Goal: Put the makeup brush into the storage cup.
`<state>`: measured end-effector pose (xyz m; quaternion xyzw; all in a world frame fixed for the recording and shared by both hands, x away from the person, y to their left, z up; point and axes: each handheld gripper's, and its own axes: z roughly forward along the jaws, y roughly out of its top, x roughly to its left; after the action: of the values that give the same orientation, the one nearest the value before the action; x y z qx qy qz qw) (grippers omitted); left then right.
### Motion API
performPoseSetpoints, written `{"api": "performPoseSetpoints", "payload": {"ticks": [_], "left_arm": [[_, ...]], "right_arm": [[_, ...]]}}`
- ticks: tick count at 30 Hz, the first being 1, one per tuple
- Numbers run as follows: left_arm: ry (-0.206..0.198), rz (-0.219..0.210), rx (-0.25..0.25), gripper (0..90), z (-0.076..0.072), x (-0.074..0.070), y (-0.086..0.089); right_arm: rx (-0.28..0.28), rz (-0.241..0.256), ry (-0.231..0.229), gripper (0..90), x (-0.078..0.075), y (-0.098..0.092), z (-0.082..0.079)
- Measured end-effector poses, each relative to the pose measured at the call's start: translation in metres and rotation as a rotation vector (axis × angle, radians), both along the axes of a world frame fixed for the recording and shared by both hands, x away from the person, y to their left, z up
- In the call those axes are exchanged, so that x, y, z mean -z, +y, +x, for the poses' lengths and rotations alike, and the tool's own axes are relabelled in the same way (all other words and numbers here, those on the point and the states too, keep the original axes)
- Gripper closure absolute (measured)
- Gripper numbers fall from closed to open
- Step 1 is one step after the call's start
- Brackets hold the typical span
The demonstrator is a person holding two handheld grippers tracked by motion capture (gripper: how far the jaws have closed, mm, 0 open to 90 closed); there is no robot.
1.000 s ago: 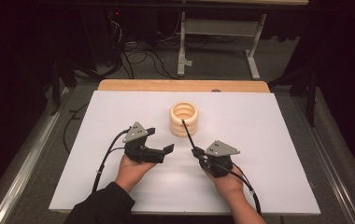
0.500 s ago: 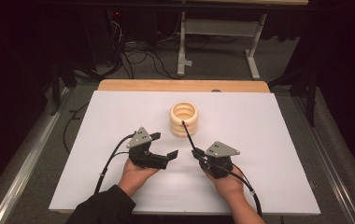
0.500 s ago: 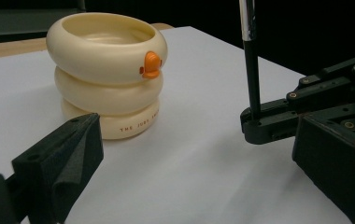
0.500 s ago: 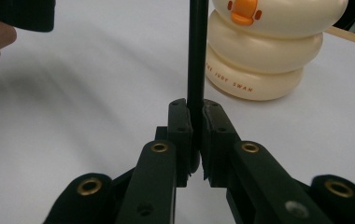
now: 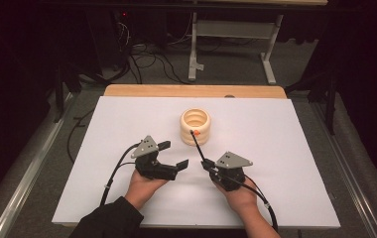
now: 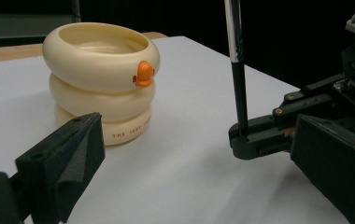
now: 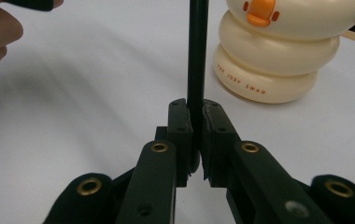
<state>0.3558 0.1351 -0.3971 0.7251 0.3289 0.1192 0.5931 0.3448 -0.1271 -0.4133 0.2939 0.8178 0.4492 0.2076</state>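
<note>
A cream holder (image 5: 195,125) made of stacked rings with an orange beak stands on the white board (image 5: 295,148), back of centre. My right gripper (image 5: 207,165) is shut on the lower end of a thin black pen (image 5: 199,148), which slants up toward the holder's rim. In the right gripper view the jaws (image 7: 195,135) clamp the pen (image 7: 197,56), and the holder (image 7: 278,60) sits just right of it. My left gripper (image 5: 174,154) is open and holds nothing, left of the pen. Its view shows the holder (image 6: 101,79) and the pen (image 6: 237,70) beyond its spread jaws.
A wooden strip (image 5: 127,90) runs along the board's far edge. Beyond it are floor cables (image 5: 142,64) and a white stand (image 5: 231,29). A metal rail (image 5: 32,168) lies along the left of the board. Bare board extends to both sides.
My left gripper has drifted slightly right and toward the near edge, closer to the right gripper. The right gripper and pen have stayed put.
</note>
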Motion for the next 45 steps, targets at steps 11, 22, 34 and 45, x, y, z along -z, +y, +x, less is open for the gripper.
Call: {"api": "performPoseSetpoints", "payload": {"ticks": [11, 22, 34, 45], "left_arm": [[-0.016, -0.050, 0.017, 6.7, -0.005, -0.004, 0.000], [-0.015, -0.116, 0.028, 13.4, -0.007, -0.005, 0.003], [-0.004, -0.142, 0.021, 25.2, -0.007, -0.003, 0.006], [-0.006, -0.161, 0.033, 45.4, -0.009, -0.003, 0.007]], "right_arm": [[-0.053, 0.012, 0.002, 85.7, 0.000, 0.010, -0.006], [-0.089, 0.030, 0.017, 85.7, 0.001, 0.018, -0.010], [-0.140, 0.032, 0.010, 85.7, 0.003, 0.033, -0.017], [-0.134, 0.043, -0.003, 85.6, 0.004, 0.036, -0.018]]}}
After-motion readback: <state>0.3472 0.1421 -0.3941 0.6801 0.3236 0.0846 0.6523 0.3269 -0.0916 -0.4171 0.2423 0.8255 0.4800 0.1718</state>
